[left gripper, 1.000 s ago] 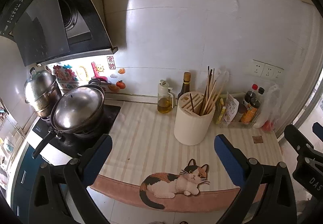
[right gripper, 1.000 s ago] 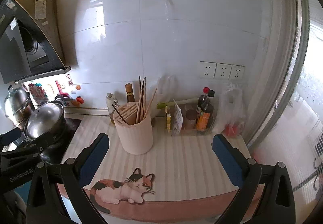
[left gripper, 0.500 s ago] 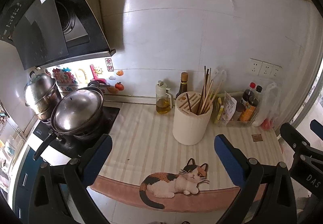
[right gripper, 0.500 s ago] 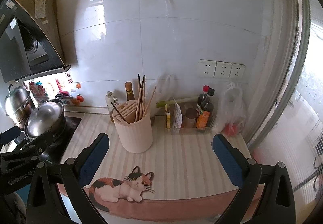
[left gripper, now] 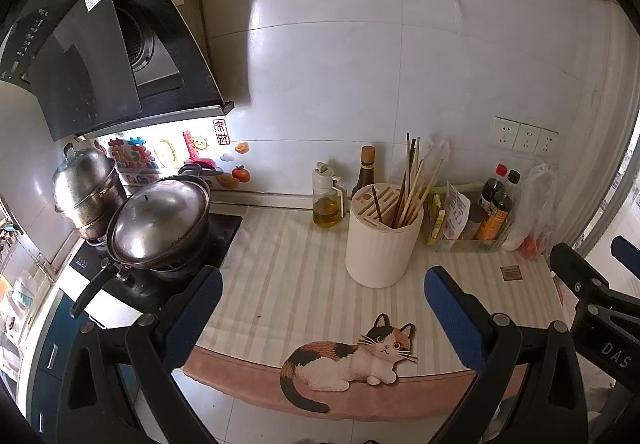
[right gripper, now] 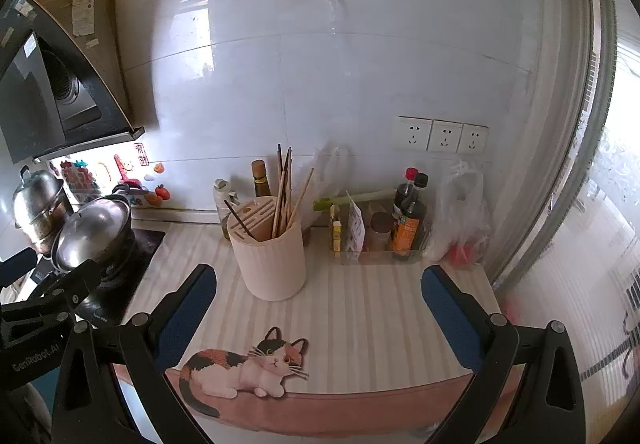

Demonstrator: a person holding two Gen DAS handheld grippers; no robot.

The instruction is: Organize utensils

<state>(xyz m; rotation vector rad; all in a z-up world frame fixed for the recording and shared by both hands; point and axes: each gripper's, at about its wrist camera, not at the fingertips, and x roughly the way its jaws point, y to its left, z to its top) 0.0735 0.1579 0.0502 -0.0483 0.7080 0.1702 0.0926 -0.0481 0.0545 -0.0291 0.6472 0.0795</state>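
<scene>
A cream ribbed utensil holder [left gripper: 382, 244] [right gripper: 272, 256] stands on the striped counter mat, with several wooden chopsticks [left gripper: 412, 184] [right gripper: 286, 196] upright in it and one dark chopstick [left gripper: 376, 208] [right gripper: 239, 220] leaning in a slot. My left gripper [left gripper: 322, 292] hangs open before the counter's front edge, nothing between its blue pads. My right gripper [right gripper: 318, 294] is open too, also empty, with the holder just left of its middle and farther back.
A lidded wok [left gripper: 158, 220] and a steel pot [left gripper: 86, 192] sit on the stove at left. An oil jug [left gripper: 326, 196] and a brown bottle [left gripper: 366, 172] stand behind the holder. A clear tray of sauce bottles [right gripper: 408, 220] and a plastic bag [right gripper: 460, 212] are at right. A cat picture [left gripper: 352, 356] marks the mat's front.
Both grippers have drawn slightly back and up from the counter; the holder looks a little smaller and higher. Nothing was grasped.
</scene>
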